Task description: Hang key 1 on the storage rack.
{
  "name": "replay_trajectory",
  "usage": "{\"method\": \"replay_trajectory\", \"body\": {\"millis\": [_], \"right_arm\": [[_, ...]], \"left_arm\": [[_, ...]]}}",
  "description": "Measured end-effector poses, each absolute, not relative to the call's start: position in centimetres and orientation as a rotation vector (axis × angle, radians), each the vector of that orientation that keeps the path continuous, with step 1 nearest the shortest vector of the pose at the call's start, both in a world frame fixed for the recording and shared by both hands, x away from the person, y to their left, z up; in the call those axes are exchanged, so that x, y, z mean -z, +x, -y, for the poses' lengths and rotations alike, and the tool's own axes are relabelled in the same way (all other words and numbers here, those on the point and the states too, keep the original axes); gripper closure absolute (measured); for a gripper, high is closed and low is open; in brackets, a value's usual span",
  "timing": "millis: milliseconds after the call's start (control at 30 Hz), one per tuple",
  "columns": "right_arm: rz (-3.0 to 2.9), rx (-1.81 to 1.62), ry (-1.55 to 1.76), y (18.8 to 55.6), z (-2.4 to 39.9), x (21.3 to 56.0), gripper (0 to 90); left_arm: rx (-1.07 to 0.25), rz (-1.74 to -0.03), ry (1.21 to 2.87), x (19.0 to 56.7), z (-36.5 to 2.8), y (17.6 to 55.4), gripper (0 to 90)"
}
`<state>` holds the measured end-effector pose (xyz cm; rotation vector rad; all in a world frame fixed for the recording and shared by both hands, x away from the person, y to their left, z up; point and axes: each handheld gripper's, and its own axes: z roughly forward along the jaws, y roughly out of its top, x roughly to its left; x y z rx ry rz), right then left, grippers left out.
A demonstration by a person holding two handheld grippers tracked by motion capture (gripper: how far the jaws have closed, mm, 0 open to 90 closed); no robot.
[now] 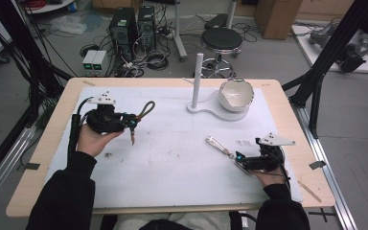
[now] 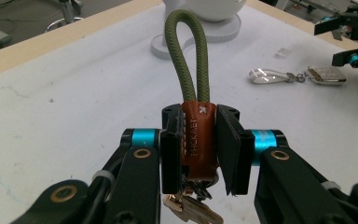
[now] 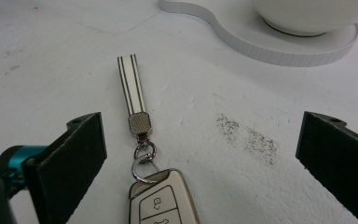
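So the left gripper [image 1: 133, 125] sits at the left of the high view, lifted off the desk [image 1: 43, 143], its fingers pinching the brown leather tab of a keychain [image 2: 198, 135]. The green rope loop [image 2: 189, 56] sticks up past the fingers and a copper-coloured key [image 2: 191, 210] dangles underneath. Over at the lower right of the high view, the right gripper [image 1: 238, 158] rests low with fingers spread wide, and a car key fob [image 3: 165, 200] with a white striped strap [image 3: 130, 86] lies between them, untouched. A white bowl [image 1: 236, 93] sits on a white stand [image 1: 211, 109] near the top.
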<state>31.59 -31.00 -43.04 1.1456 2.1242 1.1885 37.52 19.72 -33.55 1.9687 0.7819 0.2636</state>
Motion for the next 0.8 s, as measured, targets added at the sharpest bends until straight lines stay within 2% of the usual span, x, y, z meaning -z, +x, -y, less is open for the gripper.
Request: {"method": "replay_trajectory", "body": {"millis": [233,800], "right_arm": [[-2.123,-1.194,1.146,31.6,31.0,43.0,0.7],[-2.129,-1.191,1.137,31.6,31.1,43.0,0.6]], "left_arm": [[-0.264,-0.765,1.961,32.2,-18.9,38.7,71.9],[-0.251,-0.789,1.930,30.1,-17.5,44.3,71.9]]}}
